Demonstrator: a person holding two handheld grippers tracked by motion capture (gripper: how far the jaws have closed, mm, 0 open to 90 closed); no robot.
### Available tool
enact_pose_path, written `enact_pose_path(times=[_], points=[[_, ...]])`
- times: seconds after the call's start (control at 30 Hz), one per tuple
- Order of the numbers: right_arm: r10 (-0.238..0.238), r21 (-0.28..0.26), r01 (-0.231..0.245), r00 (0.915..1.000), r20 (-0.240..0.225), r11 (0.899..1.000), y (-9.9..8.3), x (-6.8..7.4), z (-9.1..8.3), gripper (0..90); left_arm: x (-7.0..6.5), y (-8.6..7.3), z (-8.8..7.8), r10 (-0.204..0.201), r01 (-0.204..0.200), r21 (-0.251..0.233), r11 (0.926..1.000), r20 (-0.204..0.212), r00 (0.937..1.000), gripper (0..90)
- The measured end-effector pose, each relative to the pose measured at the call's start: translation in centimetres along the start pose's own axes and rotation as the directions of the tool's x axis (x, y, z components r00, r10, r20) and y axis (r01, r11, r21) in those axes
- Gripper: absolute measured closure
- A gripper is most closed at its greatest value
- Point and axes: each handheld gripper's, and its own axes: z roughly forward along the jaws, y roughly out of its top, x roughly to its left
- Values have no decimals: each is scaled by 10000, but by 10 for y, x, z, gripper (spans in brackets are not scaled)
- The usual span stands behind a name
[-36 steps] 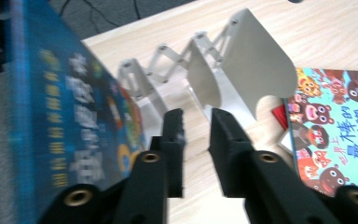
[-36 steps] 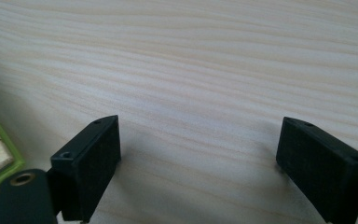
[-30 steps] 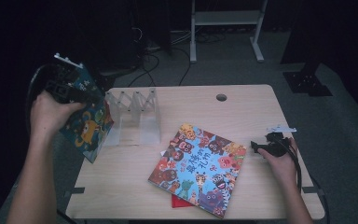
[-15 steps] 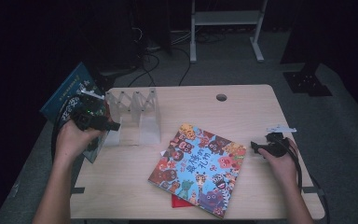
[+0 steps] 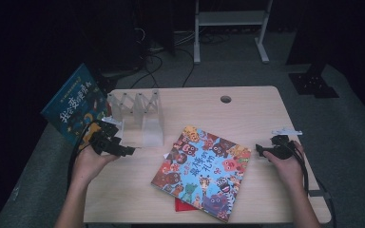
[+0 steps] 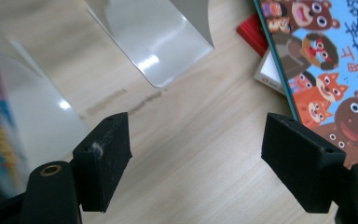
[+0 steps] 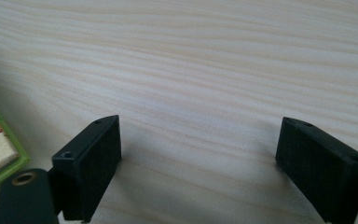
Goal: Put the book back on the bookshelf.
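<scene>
Left gripper [image 5: 123,151] — jaws just opened wide, nothing between them — sits beside the clear rack [image 5: 138,116]; the blue book [image 5: 71,107] leans in the rack behind it. Risk: the tilted book could topple. Right gripper [image 5: 261,152] rests open, empty.

High view: fixed overhead, looking forward and down across the whole desk [image 5: 247,102]; left gripper view: close above the desk, facing the animal picture book [image 6: 328,70], shared with the high view; right gripper view: very close, skimming bare wood.
</scene>
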Motion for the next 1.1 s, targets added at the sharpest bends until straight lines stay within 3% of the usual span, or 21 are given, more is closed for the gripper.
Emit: enact_pose_path(times=[0.17, 0.2, 0.27, 0.3, 0.53, 0.63, 0.7, 0.83, 1.0, 1.1], points=[[-95, -70, 94, 9999, -114, 9999, 0, 1, -1, 181, -10, -12, 20, 295, -292, -71, 9995, 431, 9986, 234], [-161, -164, 159, 9998, -153, 9997, -1, 2, -3, 248, -12, -14, 23, 267, -262, -113, 9996, 468, 9985, 234], [-206, -152, 203, 9996, -167, 9997, -1, 2, -4, 270, -16, -16, 29, 365, -360, -97, 9993, 568, 9977, 234], [-307, -70, 306, 9995, -113, 9995, -1, 4, -6, 324, -20, -18, 34, 405, -403, -37, 9992, 661, 9970, 229], [-220, -195, 216, 9995, -228, 9996, -1, 6, -17, 339, -33, -22, 43, 744, -754, 93, 9971, 780, 9942, 218], [-226, -245, 215, 9989, -422, 9995, -3, 7, -22, 340, -32, -24, 45, 734, -742, 117, 9972, 566, 9957, 226], [-229, -256, 209, 9967, -784, 9995, -5, 10, -28, 336, -31, -27, 50, 593, -603, 102, 9981, 799, 9950, 226], [-368, -331, 339, 9951, -922, 9989, -7, 14, -35, 335, -36, -28, 58, 697, -726, 254, 9970, 1025, 9923, 225], [-497, -294, 469, 9934, -1029, 9985, -7, 19, -30, 327, -45, -26, 70, 858, -931, 477, 9945, 1375, 9868, 225], [-560, -168, 545, 9928, -1056, 9984, -7, 21, -26, 323, -49, -26, 72, 957, -1027, 523, 9933, 1231, 9878, 235]])
